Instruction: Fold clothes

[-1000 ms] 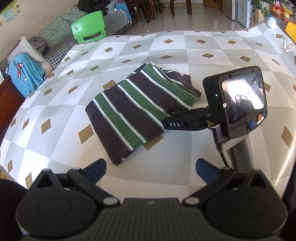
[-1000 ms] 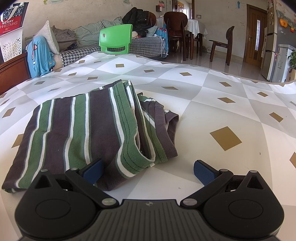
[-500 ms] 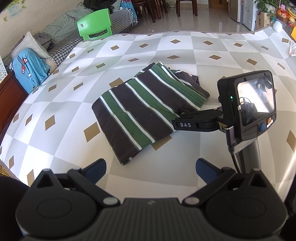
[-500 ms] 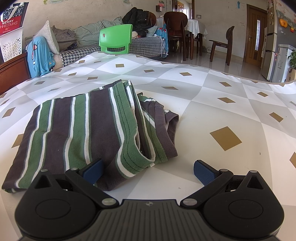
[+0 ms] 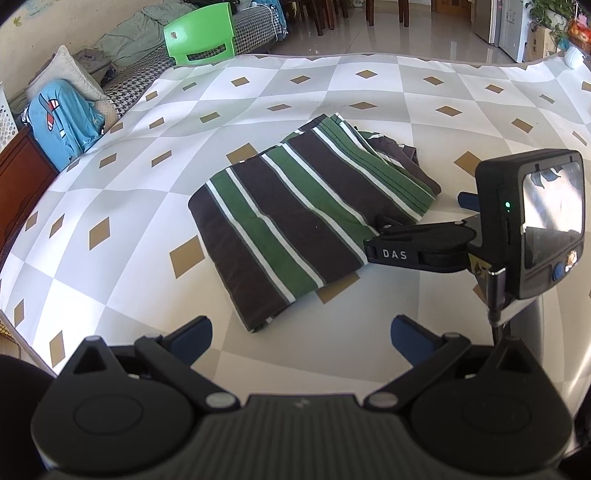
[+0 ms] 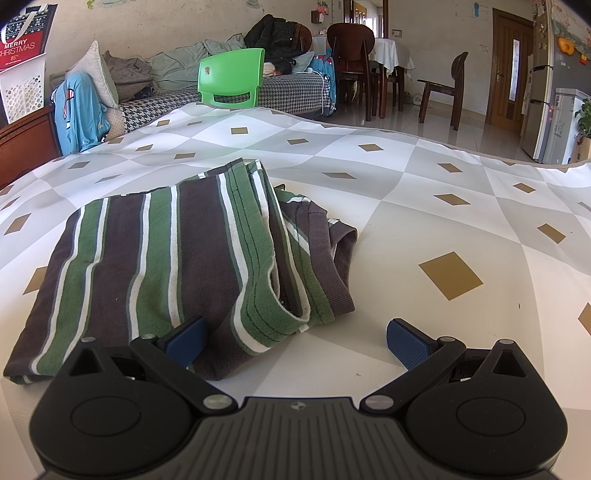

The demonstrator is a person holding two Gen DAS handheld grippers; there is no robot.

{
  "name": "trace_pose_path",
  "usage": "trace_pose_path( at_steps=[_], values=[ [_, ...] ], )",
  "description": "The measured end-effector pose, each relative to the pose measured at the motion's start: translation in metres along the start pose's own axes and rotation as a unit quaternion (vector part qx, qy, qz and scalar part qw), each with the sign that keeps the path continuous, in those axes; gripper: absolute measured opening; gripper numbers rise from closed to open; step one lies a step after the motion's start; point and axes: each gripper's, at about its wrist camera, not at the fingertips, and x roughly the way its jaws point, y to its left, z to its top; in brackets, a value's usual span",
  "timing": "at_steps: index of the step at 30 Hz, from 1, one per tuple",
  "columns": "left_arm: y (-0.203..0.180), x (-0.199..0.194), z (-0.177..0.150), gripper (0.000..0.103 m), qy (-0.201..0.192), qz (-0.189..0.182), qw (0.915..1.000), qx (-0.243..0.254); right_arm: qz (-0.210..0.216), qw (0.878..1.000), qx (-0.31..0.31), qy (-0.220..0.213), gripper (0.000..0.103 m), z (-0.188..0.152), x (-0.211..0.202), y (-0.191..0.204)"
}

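Note:
A striped shirt (image 5: 295, 218) in dark brown, green and white lies folded into a rectangle on the diamond-patterned table (image 5: 129, 177). My left gripper (image 5: 301, 338) hovers open above the table, short of the shirt's near corner, with nothing between its fingers. In the left wrist view the right gripper (image 5: 424, 218) rests low at the shirt's right edge. My right gripper (image 6: 295, 341) stands open, its left blue pad (image 6: 186, 339) touching the shirt (image 6: 166, 258) while the right pad is over bare table. The collar and loose hem (image 6: 325, 258) bunch at that edge.
A green plastic chair (image 5: 201, 35) stands past the table's far edge, before a couch piled with clothes and a blue garment (image 5: 61, 122). Dark wooden furniture (image 5: 18, 184) borders the left side. Dining chairs (image 6: 443, 88) and a door (image 6: 511, 70) stand at the back right.
My left gripper has pulled back and risen, so the shirt and right gripper sit farther off and higher in its view. The right gripper has not moved.

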Motion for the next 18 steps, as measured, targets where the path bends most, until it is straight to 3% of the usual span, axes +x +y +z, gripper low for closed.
trace_pose_path(
  at_steps=[18],
  values=[
    [0.004, 0.033, 0.005, 0.103, 0.029, 0.014, 0.9994, -0.013, 0.0, 1.0, 0.0, 0.0, 0.103, 0.0, 0.0, 0.0]
  ],
)
